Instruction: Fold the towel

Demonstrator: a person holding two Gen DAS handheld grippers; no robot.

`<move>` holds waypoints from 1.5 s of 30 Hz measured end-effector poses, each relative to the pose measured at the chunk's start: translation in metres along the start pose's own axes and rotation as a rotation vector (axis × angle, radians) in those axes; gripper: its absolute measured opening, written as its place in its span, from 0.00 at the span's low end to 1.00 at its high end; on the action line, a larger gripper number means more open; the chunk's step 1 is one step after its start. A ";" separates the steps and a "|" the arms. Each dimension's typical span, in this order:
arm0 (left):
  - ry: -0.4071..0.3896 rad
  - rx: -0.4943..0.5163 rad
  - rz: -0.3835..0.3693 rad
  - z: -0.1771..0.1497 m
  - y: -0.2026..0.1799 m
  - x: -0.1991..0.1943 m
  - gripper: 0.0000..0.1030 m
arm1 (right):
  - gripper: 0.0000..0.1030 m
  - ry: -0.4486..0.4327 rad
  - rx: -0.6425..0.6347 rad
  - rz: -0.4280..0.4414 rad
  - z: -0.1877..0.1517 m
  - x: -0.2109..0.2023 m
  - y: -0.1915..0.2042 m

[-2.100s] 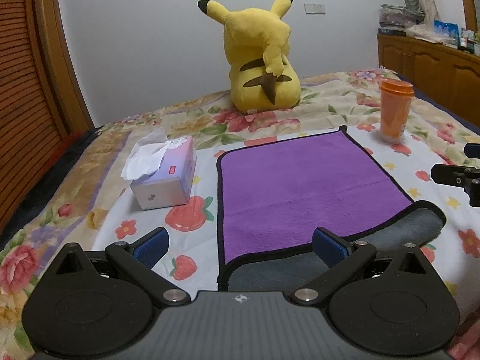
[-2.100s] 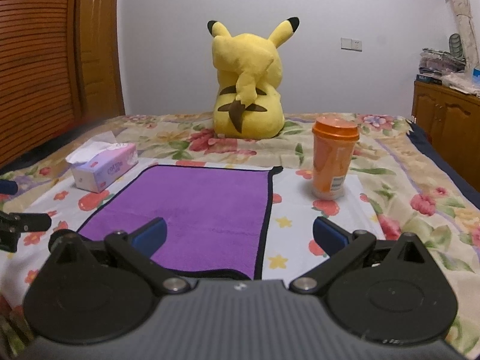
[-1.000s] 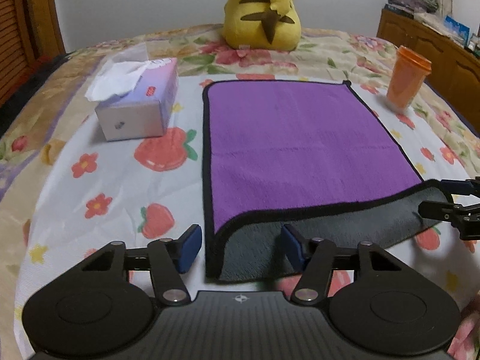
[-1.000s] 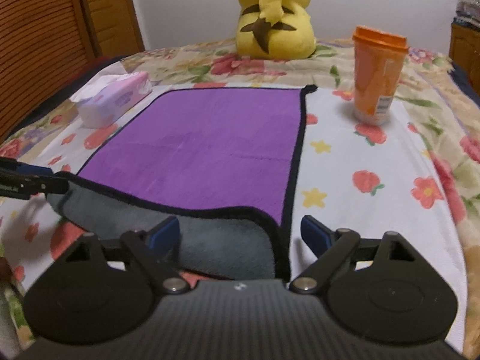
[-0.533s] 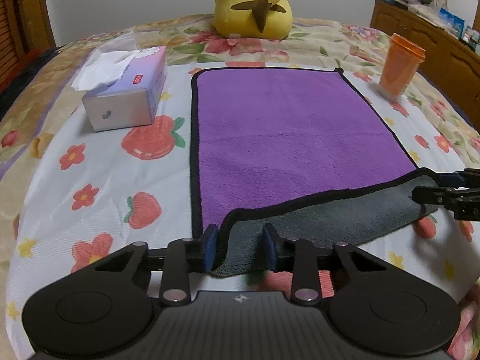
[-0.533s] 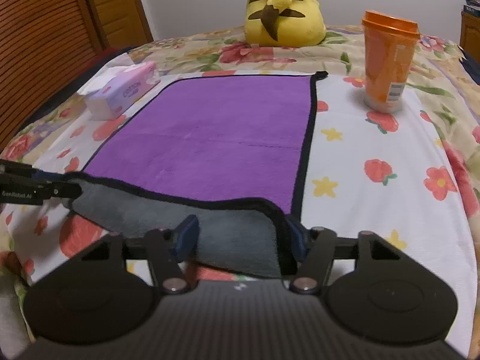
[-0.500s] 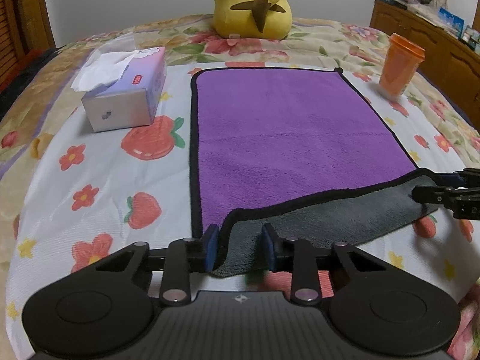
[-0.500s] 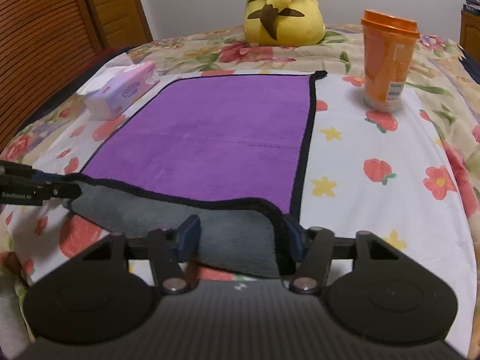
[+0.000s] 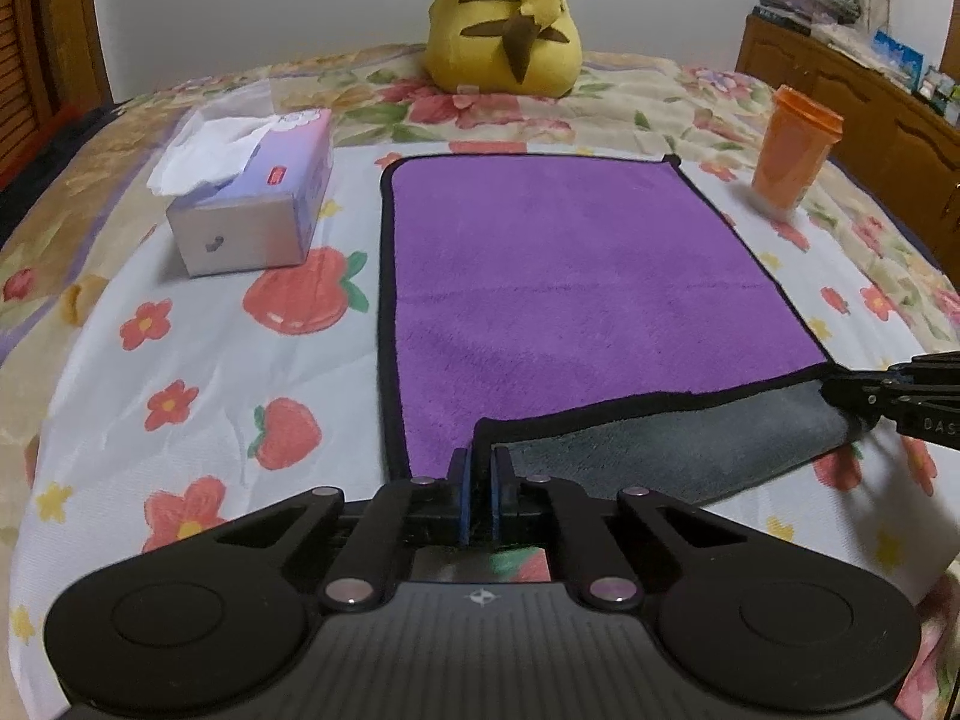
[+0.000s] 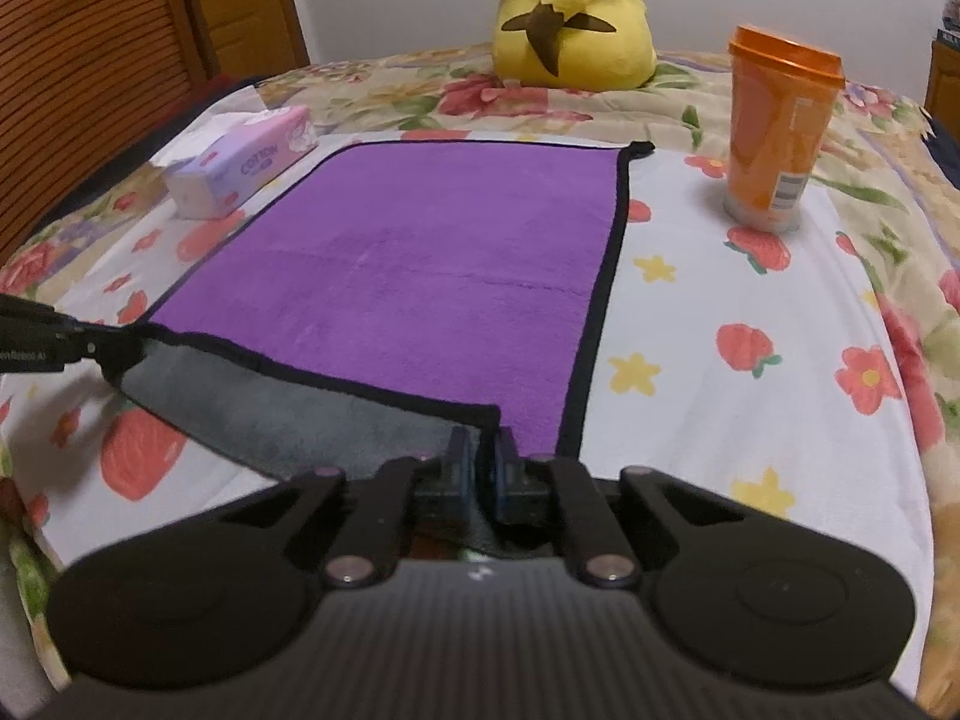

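A purple towel (image 9: 570, 276) with a black hem and grey underside lies flat on the bed; it also shows in the right wrist view (image 10: 420, 264). Its near edge is turned up, showing the grey side (image 9: 672, 450). My left gripper (image 9: 478, 468) is shut on the towel's near left corner. My right gripper (image 10: 482, 456) is shut on the near right corner. Each gripper shows in the other's view, the right one at the right edge (image 9: 888, 393), the left one at the left edge (image 10: 54, 339).
A tissue box (image 9: 252, 216) sits left of the towel. An orange lidded cup (image 9: 792, 150) stands to its right. A yellow plush toy (image 9: 504, 18) sits behind the towel. A wooden dresser (image 9: 852, 84) stands at the far right, beyond the floral bedsheet (image 9: 180, 360).
Both grippers' jaws have closed fully onto the towel's near corners. The near edge has lifted slightly off the bed.
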State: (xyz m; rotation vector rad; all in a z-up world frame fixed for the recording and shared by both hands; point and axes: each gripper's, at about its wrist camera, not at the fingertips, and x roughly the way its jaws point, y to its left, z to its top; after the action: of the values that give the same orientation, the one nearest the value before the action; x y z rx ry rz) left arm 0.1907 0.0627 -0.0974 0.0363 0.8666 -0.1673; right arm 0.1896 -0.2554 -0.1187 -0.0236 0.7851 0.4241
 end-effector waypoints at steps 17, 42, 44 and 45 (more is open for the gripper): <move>-0.156 -0.011 -0.018 0.015 -0.006 -0.033 0.08 | 0.04 -0.094 0.017 0.027 0.011 -0.018 -0.004; -0.281 -0.022 -0.021 0.043 -0.012 -0.043 0.08 | 0.04 -0.218 -0.009 0.008 0.037 -0.025 -0.014; -0.286 -0.020 -0.020 0.047 -0.011 -0.041 0.08 | 0.04 -0.220 -0.014 0.003 0.040 -0.022 -0.016; -0.288 -0.019 -0.021 0.049 -0.011 -0.040 0.08 | 0.04 -0.220 -0.015 0.001 0.041 -0.021 -0.017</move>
State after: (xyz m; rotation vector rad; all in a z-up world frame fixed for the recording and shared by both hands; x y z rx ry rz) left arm 0.2004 0.0526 -0.0354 -0.0145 0.5818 -0.1785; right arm 0.2110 -0.2714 -0.0776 0.0095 0.5650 0.4260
